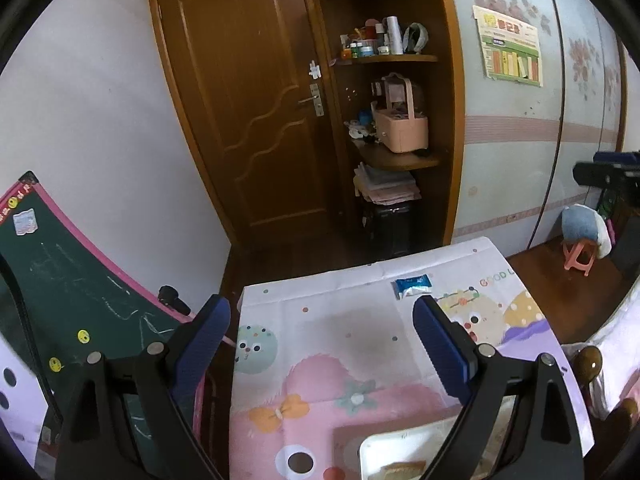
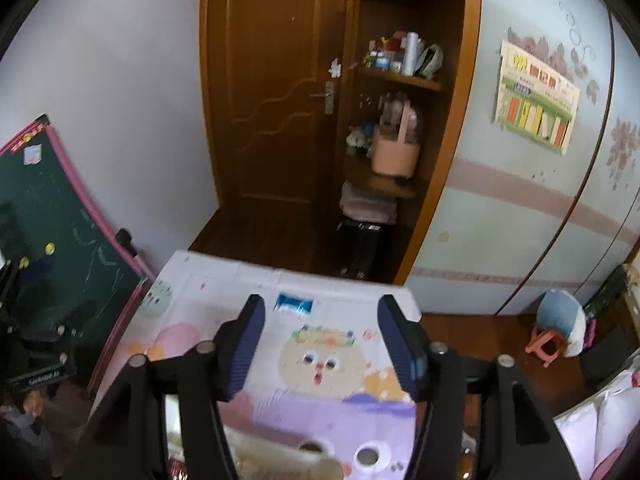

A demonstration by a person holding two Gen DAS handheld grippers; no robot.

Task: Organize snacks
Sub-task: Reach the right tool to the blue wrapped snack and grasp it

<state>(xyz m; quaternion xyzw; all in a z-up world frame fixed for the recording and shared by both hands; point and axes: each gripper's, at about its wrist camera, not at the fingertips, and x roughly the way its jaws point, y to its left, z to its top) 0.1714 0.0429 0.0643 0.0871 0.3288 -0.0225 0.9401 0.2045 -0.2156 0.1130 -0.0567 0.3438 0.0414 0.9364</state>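
Observation:
A blue and white snack packet (image 1: 413,285) lies near the far edge of the table, which is covered by a cartoon cloth (image 1: 320,320). It also shows in the right wrist view (image 2: 294,304). My left gripper (image 1: 322,320) is open and empty above the cloth, nearer than the packet. A white tray (image 1: 384,448) with a biscuit-like snack (image 1: 402,470) sits at the near edge between its fingers. My right gripper (image 2: 321,320) is open and empty, just short of the packet, held above the cloth (image 2: 320,364).
A green chalkboard (image 1: 80,300) leans left of the table. Behind stand a wooden door (image 1: 248,100) and shelves with a pink basket (image 1: 402,128). A pink stool (image 1: 578,256) with a cushion stands on the floor at right. The right gripper's body (image 1: 608,174) shows at far right.

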